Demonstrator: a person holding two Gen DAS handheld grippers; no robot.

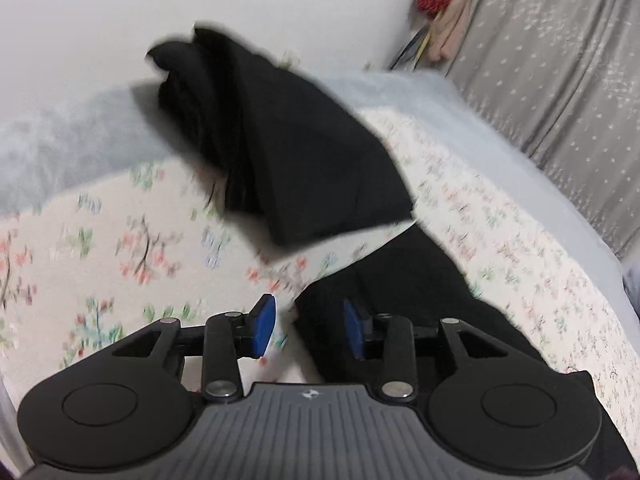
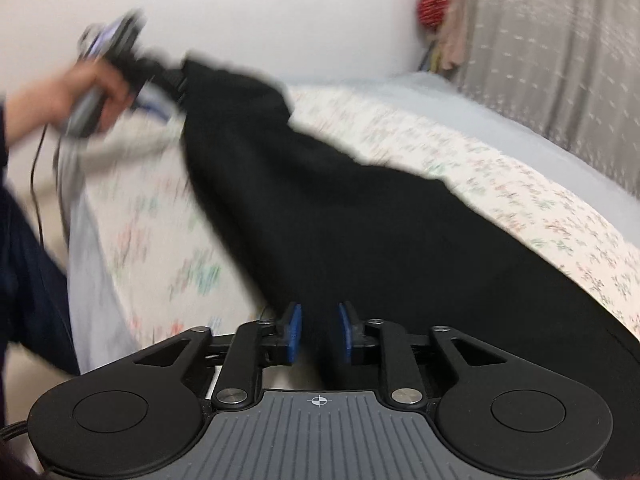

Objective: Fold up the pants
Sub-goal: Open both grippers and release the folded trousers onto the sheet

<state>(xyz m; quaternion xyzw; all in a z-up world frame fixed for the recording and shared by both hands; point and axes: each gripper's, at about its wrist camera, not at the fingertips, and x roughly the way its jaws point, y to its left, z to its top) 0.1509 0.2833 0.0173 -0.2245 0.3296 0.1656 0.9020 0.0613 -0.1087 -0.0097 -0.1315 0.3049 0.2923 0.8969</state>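
While black fabric pants (image 1: 304,168) sprawl across the floral-quilted bed (image 1: 120,248) beside white wall (image 1: 200,0) and grey curtain (image 1: 560,80), left gripper (image 1: 310,326) and right gripper (image 2: 319,334) gape, gripping nothing.

A bed (image 1: 500,152) carries everything. A pale blue sheet (image 1: 460,120) covers it, and on top of that lies a cream cover (image 1: 120,240) printed with small flowers, its edge hanging down the near side in the right wrist view. Black pants (image 1: 312,152) lie across the floral cover, partly bunched and lifted at one end.
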